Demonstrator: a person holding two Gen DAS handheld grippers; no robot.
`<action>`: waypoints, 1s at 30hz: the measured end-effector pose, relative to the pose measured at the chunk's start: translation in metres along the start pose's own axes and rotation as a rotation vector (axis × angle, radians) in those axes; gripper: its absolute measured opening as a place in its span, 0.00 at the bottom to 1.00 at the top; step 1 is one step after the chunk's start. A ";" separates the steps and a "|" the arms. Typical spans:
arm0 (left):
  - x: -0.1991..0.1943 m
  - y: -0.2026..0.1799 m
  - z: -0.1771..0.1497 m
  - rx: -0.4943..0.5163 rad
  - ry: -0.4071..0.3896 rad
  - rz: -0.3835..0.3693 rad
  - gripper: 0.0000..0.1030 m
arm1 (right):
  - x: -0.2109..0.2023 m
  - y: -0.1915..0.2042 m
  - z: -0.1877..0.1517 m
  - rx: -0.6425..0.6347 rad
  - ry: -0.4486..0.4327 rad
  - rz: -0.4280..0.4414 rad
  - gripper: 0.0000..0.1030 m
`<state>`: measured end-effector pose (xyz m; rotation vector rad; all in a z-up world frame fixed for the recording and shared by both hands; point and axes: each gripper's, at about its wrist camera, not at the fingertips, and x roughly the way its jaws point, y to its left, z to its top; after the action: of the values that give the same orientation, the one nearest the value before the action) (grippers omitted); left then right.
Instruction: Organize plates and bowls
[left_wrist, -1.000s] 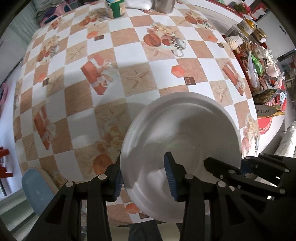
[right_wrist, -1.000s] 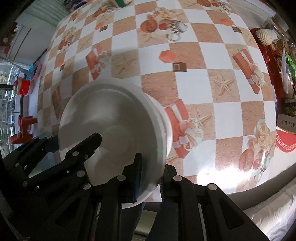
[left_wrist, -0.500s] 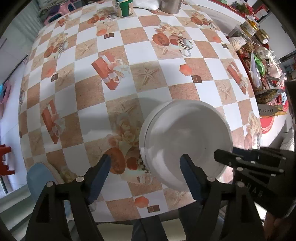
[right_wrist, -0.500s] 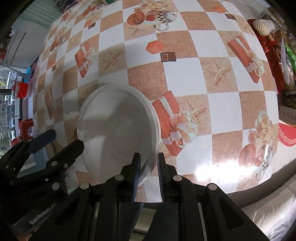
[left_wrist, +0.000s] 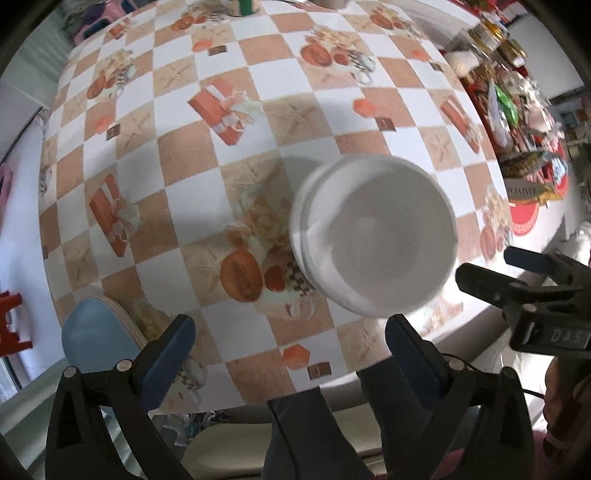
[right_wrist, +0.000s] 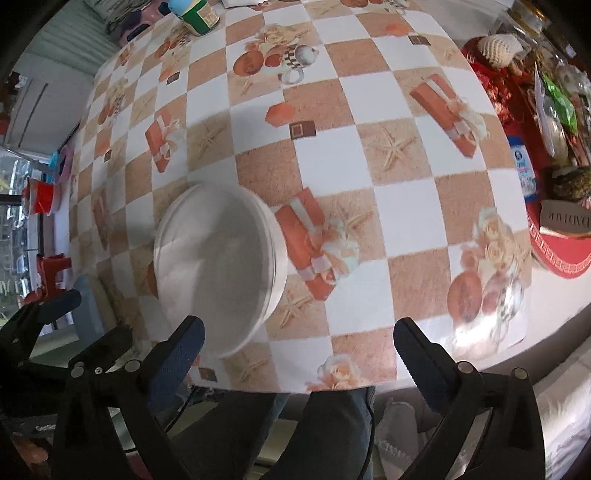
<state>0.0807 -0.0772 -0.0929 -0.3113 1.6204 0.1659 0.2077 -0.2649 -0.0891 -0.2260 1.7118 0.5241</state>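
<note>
Now the tabletop, covered with a checked cloth of white and brown squares with printed gift boxes and starfish, fills most of both views. Near its front edge stands one white stack of plates and bowls; at its side I see several rims lying one in another, but how many pieces there are I cannot tell. The stack rests on the cloth and nothing touches it.

The left hand-held gripper points down, with its jaws spread wide. They have just been opening, and nothing is between them; the stack is a little beyond its blue pads. The right hand-held gripper has also just been opening its jaws to full width, and it holds nothing; the stack lies just beside its left finger, apart from it.

As I judge it, the stacking step is finished and both grippers have let go. No other loose plate or bowl shows on the cloth, only a green container at the far edge, so the task seems near its end.
</note>
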 end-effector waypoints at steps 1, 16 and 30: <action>-0.001 -0.003 0.001 0.018 0.001 0.008 1.00 | 0.000 0.000 -0.003 -0.002 0.004 -0.002 1.00; -0.026 0.003 0.020 0.065 -0.046 0.097 1.00 | -0.005 0.021 0.011 -0.041 0.011 -0.013 1.00; -0.029 0.008 0.024 0.044 -0.053 0.107 1.00 | 0.003 0.022 0.017 -0.029 0.041 -0.010 1.00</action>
<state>0.1029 -0.0593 -0.0668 -0.1850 1.5864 0.2185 0.2125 -0.2370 -0.0894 -0.2681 1.7431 0.5404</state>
